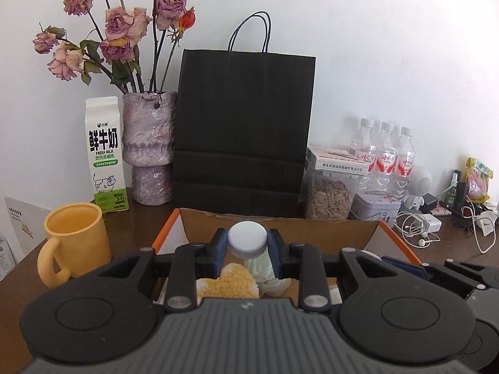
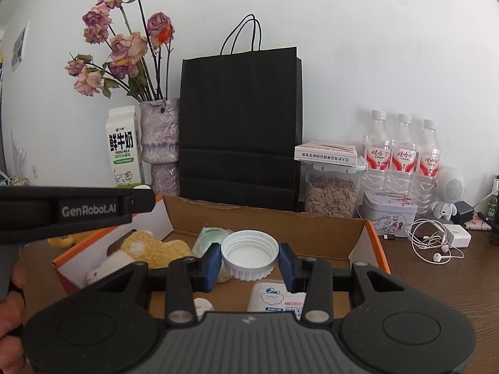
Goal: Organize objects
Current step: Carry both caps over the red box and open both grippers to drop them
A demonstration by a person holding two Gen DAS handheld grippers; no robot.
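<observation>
An open cardboard box (image 1: 280, 227) with orange edges sits on the brown table, also in the right wrist view (image 2: 280, 227). My left gripper (image 1: 248, 243) is shut on a white round cap (image 1: 248, 238) above the box. My right gripper (image 2: 249, 260) is shut on a white ribbed lid (image 2: 249, 257), open side up, over the box. Inside lie a yellow plush toy (image 2: 152, 246), a pale green packet (image 2: 212, 238) and a white tissue pack (image 2: 277, 299). The left gripper's body (image 2: 75, 208) crosses the right wrist view at left.
A black paper bag (image 1: 246, 124) stands behind the box. A yellow mug (image 1: 75, 240), milk carton (image 1: 106, 152) and vase of dried roses (image 1: 149, 146) stand at left. A seed jar (image 2: 330, 196), tin (image 2: 388, 215), three water bottles (image 2: 402, 155), earphones (image 2: 436, 246) and a white speaker (image 2: 450, 190) stand at right.
</observation>
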